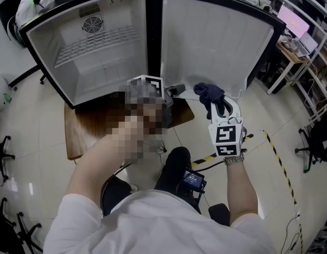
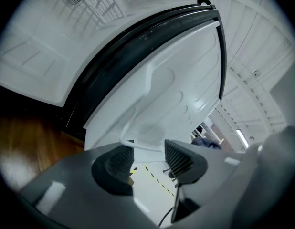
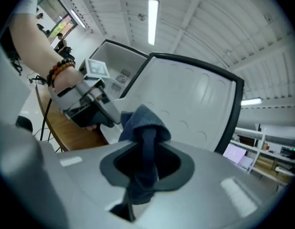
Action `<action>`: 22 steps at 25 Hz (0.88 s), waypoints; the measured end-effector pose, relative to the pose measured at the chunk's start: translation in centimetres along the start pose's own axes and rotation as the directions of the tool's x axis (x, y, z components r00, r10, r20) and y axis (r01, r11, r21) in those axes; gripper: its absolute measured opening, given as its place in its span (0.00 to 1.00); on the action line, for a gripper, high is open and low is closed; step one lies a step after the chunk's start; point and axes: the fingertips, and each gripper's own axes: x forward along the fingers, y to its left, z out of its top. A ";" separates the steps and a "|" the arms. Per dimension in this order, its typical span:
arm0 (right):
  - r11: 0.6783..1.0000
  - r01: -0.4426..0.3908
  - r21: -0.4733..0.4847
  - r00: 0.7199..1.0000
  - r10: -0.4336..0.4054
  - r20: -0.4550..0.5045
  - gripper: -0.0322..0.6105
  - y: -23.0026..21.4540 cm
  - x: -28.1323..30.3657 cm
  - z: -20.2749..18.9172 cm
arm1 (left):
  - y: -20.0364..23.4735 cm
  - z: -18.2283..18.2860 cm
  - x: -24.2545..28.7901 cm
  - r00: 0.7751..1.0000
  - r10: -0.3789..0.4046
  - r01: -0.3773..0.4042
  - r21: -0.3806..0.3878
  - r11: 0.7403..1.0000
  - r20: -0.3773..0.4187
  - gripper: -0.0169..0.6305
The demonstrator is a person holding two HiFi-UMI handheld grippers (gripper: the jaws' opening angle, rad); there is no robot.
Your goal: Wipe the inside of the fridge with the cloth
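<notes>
The small white fridge (image 1: 100,41) stands open on a wooden table, with a wire shelf inside and its door (image 1: 216,41) swung out to the right. My left gripper (image 1: 175,90) is at the lower inner edge of the door (image 2: 176,80). Its jaws (image 2: 148,154) stand apart, with the door's thin white rail (image 2: 142,148) just ahead of the gap and not pinched. My right gripper (image 1: 219,106) is shut on a dark blue cloth (image 1: 208,93), held in front of the door's lower part. In the right gripper view the cloth (image 3: 142,123) bunches up out of the jaws (image 3: 146,149).
The wooden table (image 1: 84,126) carries the fridge. Yellow-black tape (image 1: 274,152) runs across the tiled floor. Shelving with a monitor (image 1: 296,20) stands at the right. A person (image 1: 31,4) is behind the fridge at the top left. Chair bases (image 1: 2,147) are at the left edge.
</notes>
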 end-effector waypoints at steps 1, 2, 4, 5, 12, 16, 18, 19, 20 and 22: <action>1.000 -0.001 0.018 1.000 0.001 0.010 0.14 -0.1 0.3 0.5 | 0.5 0.0 0.2 1.000 0.008 -0.007 -0.010 1.000 0.003 0.31; 0.999 -0.003 0.039 1.000 0.002 0.016 0.14 -0.2 0.6 0.9 | 1.0 -0.1 0.3 1.000 0.014 -0.014 -0.021 1.000 0.007 0.31; 0.996 -0.005 0.092 1.000 0.003 0.024 0.14 -0.5 1.1 1.5 | 1.7 -0.4 0.5 1.000 0.027 -0.026 -0.037 0.999 0.010 0.31; 0.992 -0.006 0.123 1.000 0.003 0.029 0.14 -0.7 1.2 1.7 | 1.9 -0.6 0.5 0.999 0.032 -0.032 -0.041 0.999 0.009 0.31; 0.957 -0.023 0.291 0.995 -0.008 0.104 0.14 -1.4 1.3 3.7 | 1.1 -1.5 -1.9 0.995 0.080 -0.088 0.130 0.988 0.067 0.27; 0.935 -0.071 0.348 0.984 0.007 0.180 0.14 -0.4 0.8 6.2 | -0.7 0.1 -5.3 0.971 0.098 -0.169 0.335 0.927 0.218 0.12; 0.923 -0.102 0.372 0.976 0.021 0.215 0.14 0.3 0.4 7.4 | -1.9 1.0 -7.4 0.950 0.083 -0.212 0.428 0.878 0.300 0.05; 0.917 -0.118 0.380 0.972 0.028 0.233 0.14 0.7 0.1 7.9 | -2.7 1.3 -8.6 0.938 0.074 -0.237 0.474 0.848 0.338 0.04; 0.912 -0.135 0.387 0.967 0.036 0.252 0.14 1.2 -0.1 8.5 | -3.4 1.6 -9.8 0.926 0.062 -0.263 0.517 0.815 0.372 0.04; 0.903 -0.171 0.394 0.956 0.056 0.287 0.14 2.2 -0.7 9.7 | -5.1 2.0 -12.3 0.900 0.036 -0.311 0.580 0.753 0.435 0.04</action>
